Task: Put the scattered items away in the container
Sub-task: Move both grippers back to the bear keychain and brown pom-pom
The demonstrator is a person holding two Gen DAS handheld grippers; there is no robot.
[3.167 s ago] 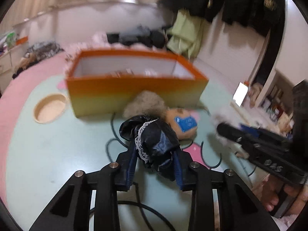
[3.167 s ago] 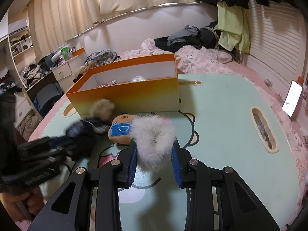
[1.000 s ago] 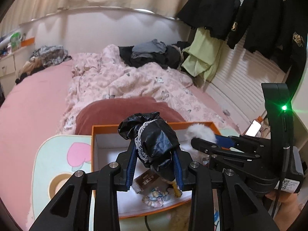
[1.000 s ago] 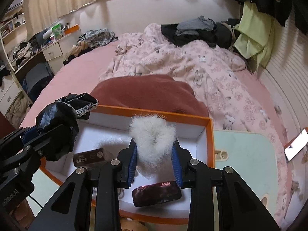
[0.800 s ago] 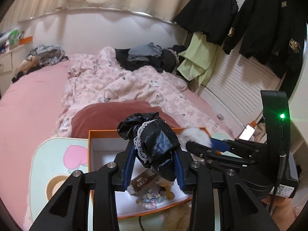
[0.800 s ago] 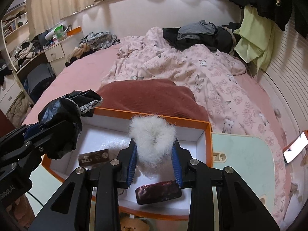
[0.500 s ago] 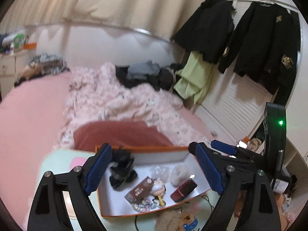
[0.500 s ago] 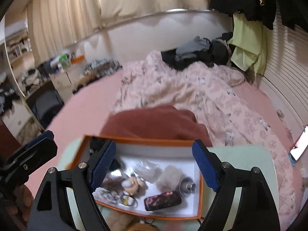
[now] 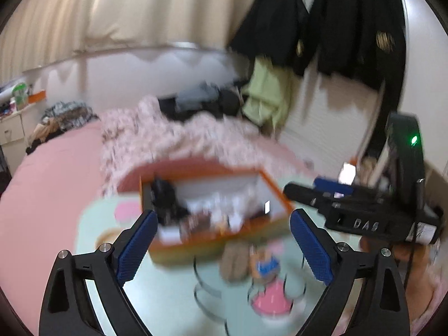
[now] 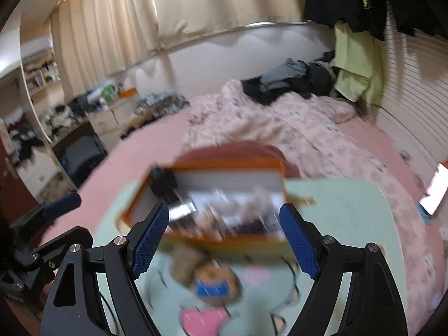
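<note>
Left wrist view: the left gripper has its blue pads spread wide and opening a little further, with nothing between them; through the gap sits the orange box, open-topped on the pale green mat, its long axis running left to right and skewed so the right end lies nearer the right gripper, which reaches in from that side; a black bundle lies in the box's left end, other contents too blurred to name; just in front of the box, outside it, lie a brown furry piece and a small toy with a blue patch, apparently the next items to tidy, so the empty jaws look ready for another pick.

Right wrist view: the right gripper also stands wide and empty; the orange box lies beyond the pads, long side crosswise, with the same black bundle at its left end and smeared small things to its right; the toy with a blue patch rests on the mat just before the box's near wall; the left gripper shows left of the box.
</note>
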